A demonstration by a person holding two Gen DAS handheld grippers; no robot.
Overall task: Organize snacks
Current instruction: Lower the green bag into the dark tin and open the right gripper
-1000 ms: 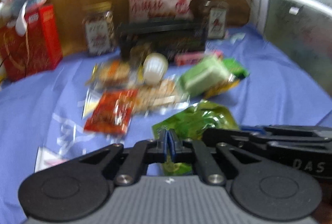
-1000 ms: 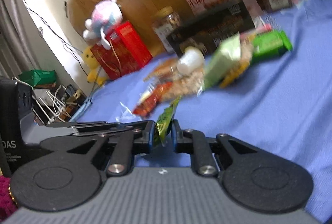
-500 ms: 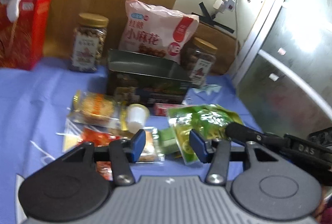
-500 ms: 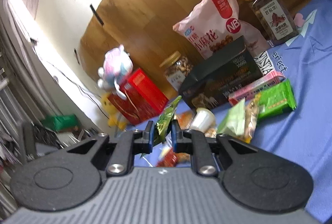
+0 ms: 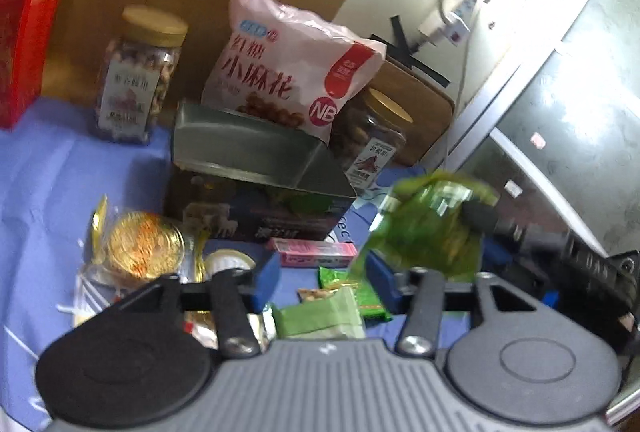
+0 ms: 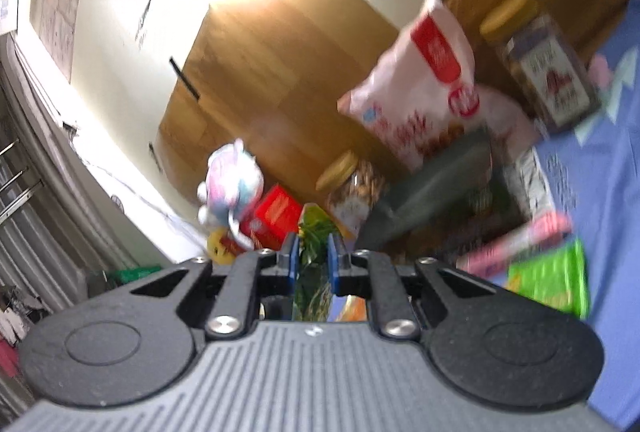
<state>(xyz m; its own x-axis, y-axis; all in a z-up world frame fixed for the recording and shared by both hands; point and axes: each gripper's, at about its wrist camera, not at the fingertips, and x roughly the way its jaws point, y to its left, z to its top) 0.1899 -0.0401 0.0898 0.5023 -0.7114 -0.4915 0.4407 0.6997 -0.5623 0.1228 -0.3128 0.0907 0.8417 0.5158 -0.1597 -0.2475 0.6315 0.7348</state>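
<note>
Snack sorting, mid-carry. My right gripper [image 6: 313, 256] is clenched on a crinkly green foil snack pouch [image 6: 313, 264], pinched edge-on so its long axis runs up and down between the blue pads. My left gripper [image 5: 322, 278] is spread wide with nothing in it.

What matters next, I reckon: the open dark rectangular tin box [image 5: 260, 187] sits ahead and a bit left of the held pouch, which hangs in the air off its right end, above the blue cloth [image 5: 48, 171]. Right hand is the one to swing it over.

Left camera shows the pouch [image 5: 432, 228] from the side, plus the box's hollow top and the loose stuff: round gold-wrapped cake [image 5: 142, 244], pink stick pack [image 5: 312, 252], pale green wrapped bar [image 5: 320, 316]. Right camera only gets the pouch's thin edge and a blurry box flank.
</note>
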